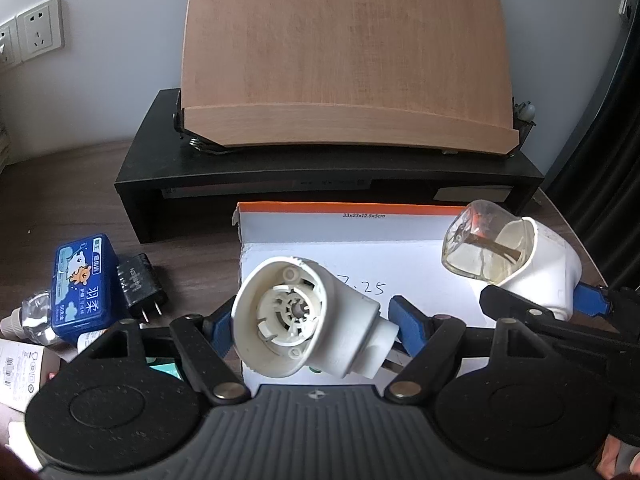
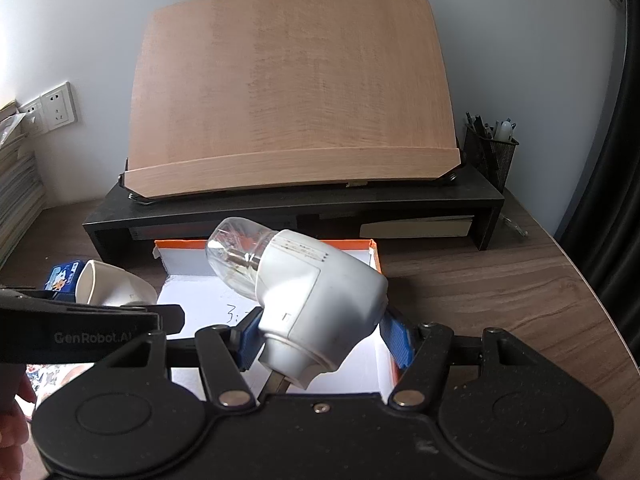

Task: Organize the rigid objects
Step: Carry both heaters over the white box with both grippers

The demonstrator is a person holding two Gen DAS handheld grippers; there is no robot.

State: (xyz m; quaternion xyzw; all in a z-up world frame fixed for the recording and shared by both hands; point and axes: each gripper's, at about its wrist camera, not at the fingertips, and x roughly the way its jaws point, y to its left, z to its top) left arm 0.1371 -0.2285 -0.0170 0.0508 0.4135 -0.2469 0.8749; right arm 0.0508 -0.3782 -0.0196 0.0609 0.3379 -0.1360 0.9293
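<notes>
Left wrist view: my left claw [image 1: 310, 322] clenches an empty white plug-in housing [image 1: 304, 320] over the open white box [image 1: 360, 248], hiding part of its handwriting. My right claw [image 2: 324, 334] grips a second housing [image 2: 320, 300] with its clear bottle [image 2: 236, 258] fitted. A hand shows only at the frame edges.

A dark wood-grain desk [image 2: 500, 292] stands against a pale wall [image 2: 500, 40], with white sockets [image 2: 60, 106] at the left of the frame. At centre, a black riser [image 2: 296, 204] carries a tilted wooden board [image 2: 292, 92]; a dark curtain [image 2: 624, 160] hangs at right.
</notes>
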